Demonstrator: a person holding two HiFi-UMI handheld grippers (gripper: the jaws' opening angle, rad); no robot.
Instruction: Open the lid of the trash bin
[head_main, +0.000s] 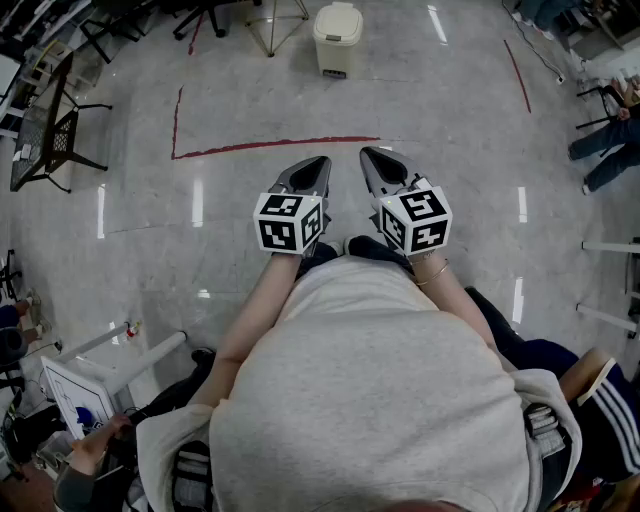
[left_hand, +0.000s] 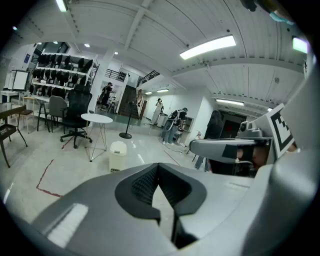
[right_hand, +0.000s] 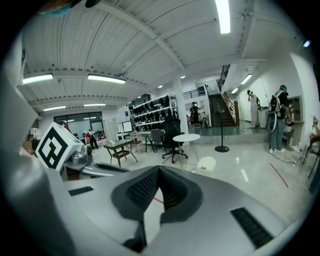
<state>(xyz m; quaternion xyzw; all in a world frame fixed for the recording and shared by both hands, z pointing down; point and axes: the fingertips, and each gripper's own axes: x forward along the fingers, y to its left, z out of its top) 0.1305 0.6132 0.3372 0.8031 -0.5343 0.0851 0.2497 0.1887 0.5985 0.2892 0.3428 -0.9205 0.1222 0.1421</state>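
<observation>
A cream trash bin (head_main: 337, 37) with its lid down stands on the floor far ahead, past a red tape line (head_main: 275, 146). It shows small in the left gripper view (left_hand: 118, 155) and the right gripper view (right_hand: 207, 163). Both grippers are held side by side in front of the person, well short of the bin. My left gripper (head_main: 318, 163) is shut with nothing in it, its tips meeting (left_hand: 158, 166). My right gripper (head_main: 372, 155) is shut too and empty (right_hand: 159, 171).
A round white table (left_hand: 96, 118) and a black office chair (left_hand: 75, 112) stand behind the bin. A dark folding table (head_main: 45, 125) is at the left. People stand at the room's edges (head_main: 602, 150). Bare grey floor lies between me and the bin.
</observation>
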